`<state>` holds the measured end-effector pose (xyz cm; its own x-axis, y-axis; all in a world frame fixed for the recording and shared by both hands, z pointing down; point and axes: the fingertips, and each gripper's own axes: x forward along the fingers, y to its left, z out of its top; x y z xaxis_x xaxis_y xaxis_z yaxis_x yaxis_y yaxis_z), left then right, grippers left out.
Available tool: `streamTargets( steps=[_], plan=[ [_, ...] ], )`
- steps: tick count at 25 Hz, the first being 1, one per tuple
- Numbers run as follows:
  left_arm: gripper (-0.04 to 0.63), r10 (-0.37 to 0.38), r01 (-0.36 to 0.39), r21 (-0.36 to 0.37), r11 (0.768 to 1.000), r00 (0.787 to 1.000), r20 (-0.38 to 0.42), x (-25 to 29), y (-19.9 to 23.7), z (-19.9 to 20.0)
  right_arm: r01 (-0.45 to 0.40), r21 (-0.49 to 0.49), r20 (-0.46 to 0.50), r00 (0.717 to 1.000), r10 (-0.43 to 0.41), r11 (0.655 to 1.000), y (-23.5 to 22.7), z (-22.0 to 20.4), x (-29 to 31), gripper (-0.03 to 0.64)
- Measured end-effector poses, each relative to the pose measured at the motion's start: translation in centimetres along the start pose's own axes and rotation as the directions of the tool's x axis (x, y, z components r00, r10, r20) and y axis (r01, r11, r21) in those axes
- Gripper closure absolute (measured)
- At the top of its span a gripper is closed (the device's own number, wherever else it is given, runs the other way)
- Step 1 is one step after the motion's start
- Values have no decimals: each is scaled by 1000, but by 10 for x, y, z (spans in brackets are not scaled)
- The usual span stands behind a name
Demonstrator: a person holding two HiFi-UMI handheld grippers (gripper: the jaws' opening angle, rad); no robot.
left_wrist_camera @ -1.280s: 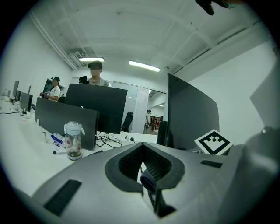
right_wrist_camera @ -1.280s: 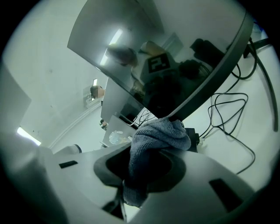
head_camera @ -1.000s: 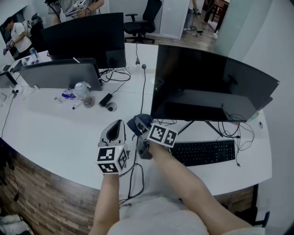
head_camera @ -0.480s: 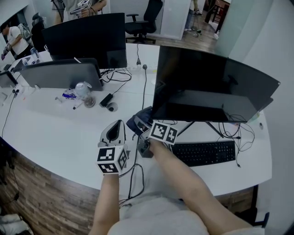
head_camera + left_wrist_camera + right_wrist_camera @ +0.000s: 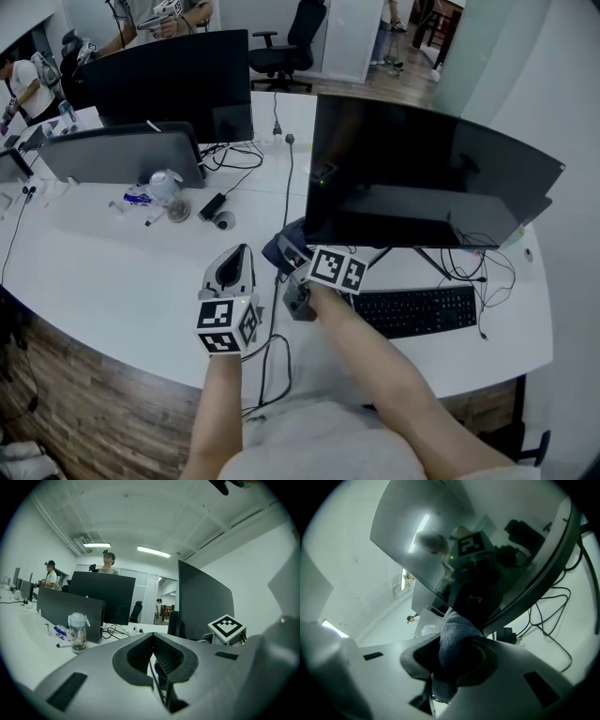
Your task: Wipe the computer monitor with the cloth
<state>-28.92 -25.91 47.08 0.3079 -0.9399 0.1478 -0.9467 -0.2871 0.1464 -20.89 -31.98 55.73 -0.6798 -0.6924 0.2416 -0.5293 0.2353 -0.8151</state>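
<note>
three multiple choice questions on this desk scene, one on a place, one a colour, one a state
1. Where is the keyboard? A on a chair; B on the desk, in front of the monitor; C behind the monitor.
2. What colour is the cloth? A red; B yellow; C blue-grey.
3. How is the left hand-held gripper? A shut, empty; B wide open; C shut on the cloth.
Answers: B, it lies below the screen; C, seen in the right hand-held gripper's jaws; A, its jaws meet on nothing.
</note>
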Motion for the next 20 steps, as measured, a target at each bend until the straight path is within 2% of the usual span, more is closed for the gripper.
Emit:
streamTargets(
  steps=[20],
  plan=[
    [586, -19, 18, 19, 1000, 999, 30, -1, -9, 14, -30, -104, 2, 1000, 30, 994, 28, 23, -7, 523]
  ],
)
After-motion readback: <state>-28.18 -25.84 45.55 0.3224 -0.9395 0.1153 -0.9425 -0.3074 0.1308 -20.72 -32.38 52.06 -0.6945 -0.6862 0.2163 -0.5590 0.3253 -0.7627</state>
